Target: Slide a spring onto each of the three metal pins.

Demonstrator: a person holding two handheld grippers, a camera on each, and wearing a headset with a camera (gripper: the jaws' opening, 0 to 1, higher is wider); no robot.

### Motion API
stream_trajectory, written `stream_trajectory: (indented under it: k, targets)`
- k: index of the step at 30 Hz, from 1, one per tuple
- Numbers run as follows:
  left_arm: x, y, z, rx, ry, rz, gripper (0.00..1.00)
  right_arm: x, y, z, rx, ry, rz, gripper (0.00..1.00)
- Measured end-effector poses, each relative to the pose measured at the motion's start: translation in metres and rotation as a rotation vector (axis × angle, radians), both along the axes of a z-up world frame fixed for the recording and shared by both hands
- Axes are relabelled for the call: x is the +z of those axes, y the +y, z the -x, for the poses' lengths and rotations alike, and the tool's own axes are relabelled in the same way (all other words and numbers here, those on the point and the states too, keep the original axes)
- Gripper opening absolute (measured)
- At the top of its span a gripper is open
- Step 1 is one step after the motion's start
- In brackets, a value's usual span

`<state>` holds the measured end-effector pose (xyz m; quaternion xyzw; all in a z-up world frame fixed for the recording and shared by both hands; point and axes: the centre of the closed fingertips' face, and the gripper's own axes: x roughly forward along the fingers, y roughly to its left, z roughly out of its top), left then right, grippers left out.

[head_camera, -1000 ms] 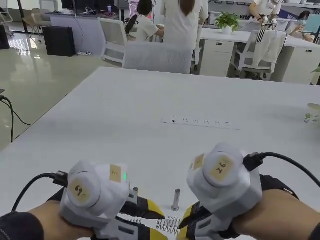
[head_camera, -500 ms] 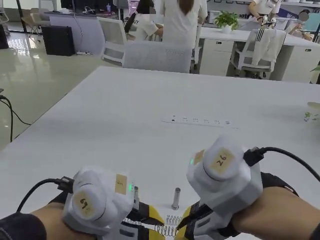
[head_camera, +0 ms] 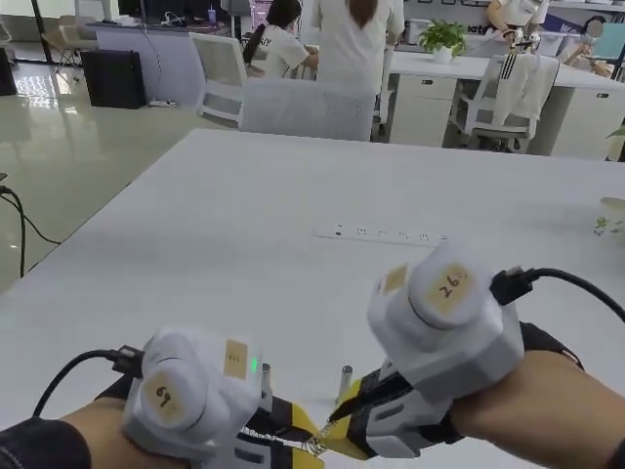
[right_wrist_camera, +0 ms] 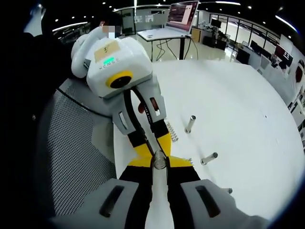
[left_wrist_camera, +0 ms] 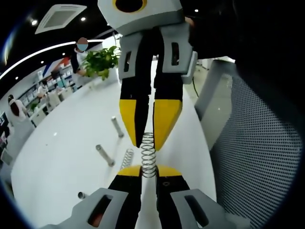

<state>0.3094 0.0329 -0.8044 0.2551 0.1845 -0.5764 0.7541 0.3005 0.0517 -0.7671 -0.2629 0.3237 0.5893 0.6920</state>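
We work at the near edge of the table (head_camera: pixel 244 225), with wide bare top ahead and a mesh chair (left_wrist_camera: pixel 257 143) close by that edge. The left gripper (left_wrist_camera: pixel 148 170) and right gripper (right_wrist_camera: pixel 159 164) meet tip to tip, each pinching one end of the same spring (left_wrist_camera: pixel 148 155). A second spring (left_wrist_camera: pixel 127 158) lies just beside them. Three pins (left_wrist_camera: pixel 105 155) stand near, apart from the jaws.

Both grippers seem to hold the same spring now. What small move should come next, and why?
Probably the left gripper should open and let go. The three pins are bare, but the spring is clamped at both ends, by it and by the right gripper, so it cannot slide onto any of them. With that end free, the right gripper could carry the spring to a pin.
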Motion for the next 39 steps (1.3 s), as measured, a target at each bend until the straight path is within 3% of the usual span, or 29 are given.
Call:
stream_trajectory:
  k: [5,13,18,29,39]
  targets:
    - [0.002,0.000,0.001,0.011,0.022,0.020,0.02,0.003,0.004,0.001,0.001,-0.010,-0.021,0.07]
    - [-0.001,0.000,0.003,0.015,0.051,0.020,0.02,-0.001,0.003,0.003,0.028,-0.015,-0.004,0.08]
    - [-0.004,0.001,0.004,0.011,0.054,0.011,0.02,-0.009,0.001,0.006,0.046,-0.002,0.027,0.14]
    - [0.001,-0.003,0.007,0.006,0.062,0.028,0.02,-0.023,0.002,0.006,0.081,0.000,0.096,0.09]
    - [0.001,-0.004,0.008,0.005,0.066,0.034,0.02,-0.023,0.001,0.008,0.093,0.007,0.111,0.08]
